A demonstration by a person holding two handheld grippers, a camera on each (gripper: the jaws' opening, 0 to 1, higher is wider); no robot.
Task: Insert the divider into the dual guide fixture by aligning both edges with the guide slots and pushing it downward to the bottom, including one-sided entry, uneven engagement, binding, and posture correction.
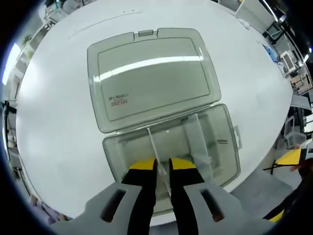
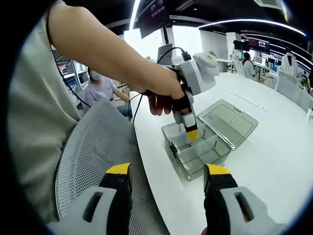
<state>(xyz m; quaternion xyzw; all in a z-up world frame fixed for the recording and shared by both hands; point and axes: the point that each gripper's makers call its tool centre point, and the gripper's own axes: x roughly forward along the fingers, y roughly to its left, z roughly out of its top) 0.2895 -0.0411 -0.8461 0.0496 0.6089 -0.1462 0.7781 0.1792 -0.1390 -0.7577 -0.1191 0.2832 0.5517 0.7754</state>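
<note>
A clear plastic box (image 1: 215,147) stands on the white table (image 1: 54,112), its lid (image 1: 151,78) folded open and lying flat behind it. My left gripper (image 1: 163,165) is shut on a thin clear divider (image 1: 151,139) that stands on edge inside the box, running from the hinge side toward the jaws. A second clear divider (image 1: 194,134) stands to its right. In the right gripper view a hand holds the left gripper (image 2: 190,133) down in the box (image 2: 205,154), lid (image 2: 229,122) to the right. My right gripper (image 2: 168,172) is open, off the table's edge, holding nothing.
A grey mesh chair (image 2: 93,156) sits just left of the table edge (image 2: 156,186), under my right gripper. The person's arm (image 2: 102,49) crosses the top of that view. Another person (image 2: 100,88) sits behind. Desks and equipment ring the table; a yellow object (image 1: 289,156) lies beyond its right edge.
</note>
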